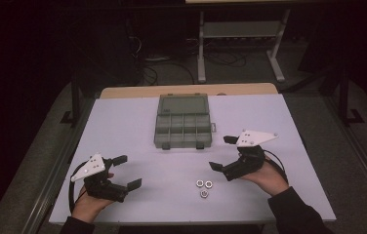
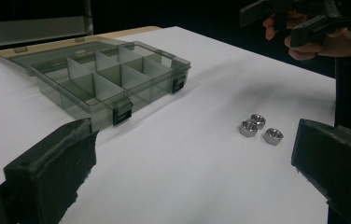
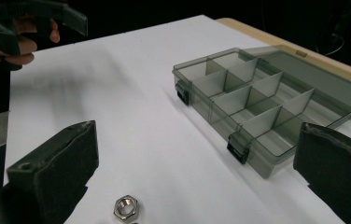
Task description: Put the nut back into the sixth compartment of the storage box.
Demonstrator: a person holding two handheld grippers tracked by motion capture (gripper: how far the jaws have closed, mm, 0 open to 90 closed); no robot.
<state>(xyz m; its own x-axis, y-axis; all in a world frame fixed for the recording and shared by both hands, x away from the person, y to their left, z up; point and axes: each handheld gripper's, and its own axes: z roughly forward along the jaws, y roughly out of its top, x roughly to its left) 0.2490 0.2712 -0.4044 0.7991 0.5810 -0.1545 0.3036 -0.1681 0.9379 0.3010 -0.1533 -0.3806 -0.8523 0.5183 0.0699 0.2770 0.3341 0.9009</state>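
A smoky clear compartment box point(image 1: 182, 141) lies open at the middle of the white table point(image 1: 128, 122), its lid point(image 1: 183, 104) flat behind it and its compartments empty. Three steel hex nuts point(image 1: 204, 187) sit close together in front of the box, toward the right. My left gripper point(image 1: 129, 171) hovers open at the near left, its jaws wide apart around nothing. My right gripper point(image 1: 221, 153) is open just right of the nuts. In the left gripper view the nuts point(image 2: 259, 128) lie ahead and the box point(image 2: 78, 108) to the left. The right gripper view catches one nut point(image 3: 126, 206) and the box point(image 3: 211, 109).
A wooden strip point(image 1: 186, 90) runs along the table's far edge. Beyond it stand a white desk frame point(image 1: 240, 44) and floor cables point(image 1: 167, 68). Metal rails flank both table sides. Bare table surface stretches between the two grippers and left of the box.
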